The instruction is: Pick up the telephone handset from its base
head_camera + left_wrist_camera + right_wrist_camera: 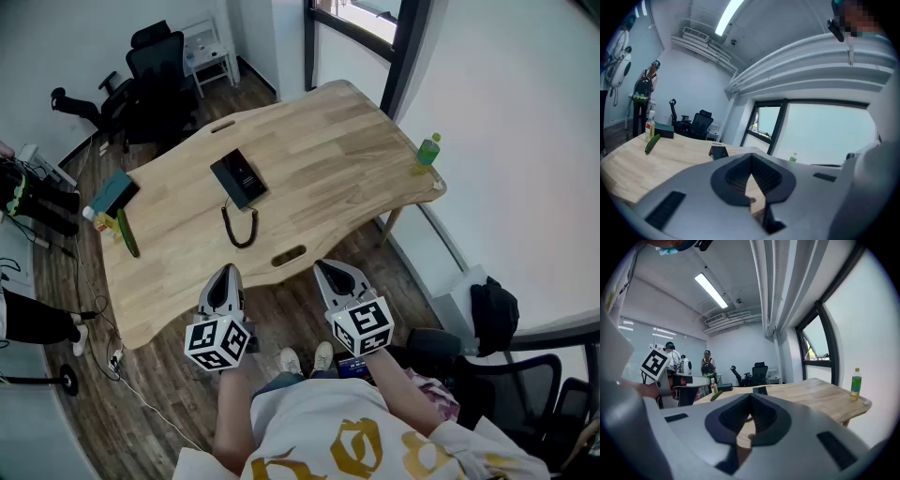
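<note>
The black telephone (241,178) lies flat about mid-table, a little toward the left end. At this size the handset and base read as one dark slab and cannot be told apart. Its coiled cord (239,230) loops from the telephone toward the near edge of the wooden table (347,169). In both gripper views only the telephone's raised end shows above the jaws.

The near edge has an oblong slot (289,255), just beyond the cord loop. The left gripper (227,272) and right gripper (326,268) are side by side at that edge, well apart from the telephone. Each one's jaws are closed together with nothing between them. The bare wood between the near edge and the cord is open.

At the left end lie a teal box (112,192), a cucumber (127,232) and a small bottle (91,214) close together. A green bottle (428,150) stands alone at the right corner.

The table's outline is curved and it stands on a dark plank floor (309,305). Black office chairs (155,70) stand beyond the far-left corner, and a window (818,345) lies past the far right. Cables trail on the floor at the left. In the right gripper view people (708,364) stand far off, too small to make out.
</note>
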Demonstrator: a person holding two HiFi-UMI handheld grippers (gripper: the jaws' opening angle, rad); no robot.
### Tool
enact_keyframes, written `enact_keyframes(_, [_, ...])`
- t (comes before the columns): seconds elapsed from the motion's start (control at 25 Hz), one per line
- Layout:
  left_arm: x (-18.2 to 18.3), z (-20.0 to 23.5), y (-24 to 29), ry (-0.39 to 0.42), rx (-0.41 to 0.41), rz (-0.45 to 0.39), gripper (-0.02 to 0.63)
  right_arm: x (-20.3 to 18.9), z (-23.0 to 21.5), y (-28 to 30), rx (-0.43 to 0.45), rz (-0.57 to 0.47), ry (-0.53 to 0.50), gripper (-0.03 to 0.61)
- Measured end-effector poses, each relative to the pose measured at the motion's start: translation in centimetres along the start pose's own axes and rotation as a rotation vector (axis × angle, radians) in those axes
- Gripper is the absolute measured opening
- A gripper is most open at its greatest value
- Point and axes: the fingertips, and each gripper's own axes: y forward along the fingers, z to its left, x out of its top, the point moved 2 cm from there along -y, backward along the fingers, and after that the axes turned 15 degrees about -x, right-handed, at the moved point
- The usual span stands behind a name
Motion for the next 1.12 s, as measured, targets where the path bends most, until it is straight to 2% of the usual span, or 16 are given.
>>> enact_keyframes(0.32, [0.2,-0.5,-0.3,-0.013,-0.006,-0.023,0.005,0.2,-0.5,-0.6,-0.006,-0.008,-0.002,0.005])
enact_keyframes(0.48, [0.1,-0.7,0.1,-0.004,-0.001,-0.009,0.005,0.4,-1.1,-0.8,-0.007,-0.019,0.001,0.005])
enact_keyframes(0.68, [-0.1,-0.5,0.5,0.001,0.016,-0.002,0.005,1.4,-2.0,-0.8,0.016,-0.069,0.048,0.005])
enact_keyframes(0.92, [-0.1,0.2,1.0,-0.045,0.022,-0.038,0.005,0.9,-2.9,0.2,0.046,-0.055,0.095,0.005])
enact_keyframes(1.12, [-0.4,1.6,2.7,-0.029,0.028,0.011,0.005,0.4,-3.5,2.7,0.047,-0.023,0.120,0.005])
